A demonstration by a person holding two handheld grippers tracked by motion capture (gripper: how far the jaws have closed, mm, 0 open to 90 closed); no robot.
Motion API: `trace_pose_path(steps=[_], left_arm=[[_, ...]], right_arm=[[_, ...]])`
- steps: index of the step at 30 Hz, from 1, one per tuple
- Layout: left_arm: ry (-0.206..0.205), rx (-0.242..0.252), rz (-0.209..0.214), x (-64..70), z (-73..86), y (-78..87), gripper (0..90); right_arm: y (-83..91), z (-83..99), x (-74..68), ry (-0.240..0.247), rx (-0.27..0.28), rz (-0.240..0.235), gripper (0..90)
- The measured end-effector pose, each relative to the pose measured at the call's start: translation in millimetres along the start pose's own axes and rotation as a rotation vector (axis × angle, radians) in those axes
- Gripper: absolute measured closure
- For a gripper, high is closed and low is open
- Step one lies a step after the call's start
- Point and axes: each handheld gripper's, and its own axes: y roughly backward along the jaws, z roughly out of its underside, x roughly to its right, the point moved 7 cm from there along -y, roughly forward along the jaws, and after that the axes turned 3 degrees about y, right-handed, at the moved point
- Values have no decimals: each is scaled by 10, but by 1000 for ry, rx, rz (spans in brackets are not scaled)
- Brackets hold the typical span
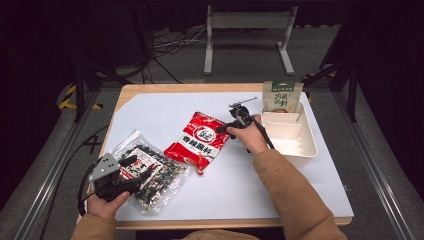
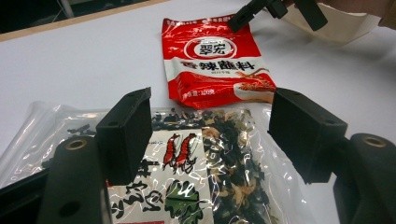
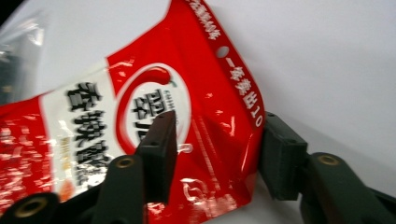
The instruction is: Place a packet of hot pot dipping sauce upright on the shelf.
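From my feed, the wooden table (image 1: pixel 131 90) has a white sheet (image 1: pixel 150 107) over it. Lying on that: red seasoning packet (image 1: pixel 197 138), clear seaweed bag (image 1: pixel 155 172), and white divided tray (image 1: pixel 300 142) on the right.

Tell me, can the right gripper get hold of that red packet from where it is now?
Probably yes. The right gripper has its open jaws on either side of the red packet corner, one above it and one beyond its edge, nothing between.

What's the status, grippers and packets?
Right gripper open, fingers astride red packet corner. Left gripper open over clear seaweed bag. Nothing in the way.
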Motion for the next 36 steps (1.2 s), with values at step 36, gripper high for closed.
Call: trace_pose_path(steps=[36], left_arm=[[-10,-3,0,-1,2,-7,304]], right_arm=[[-164,98,-231,143,-89,-193,859]])
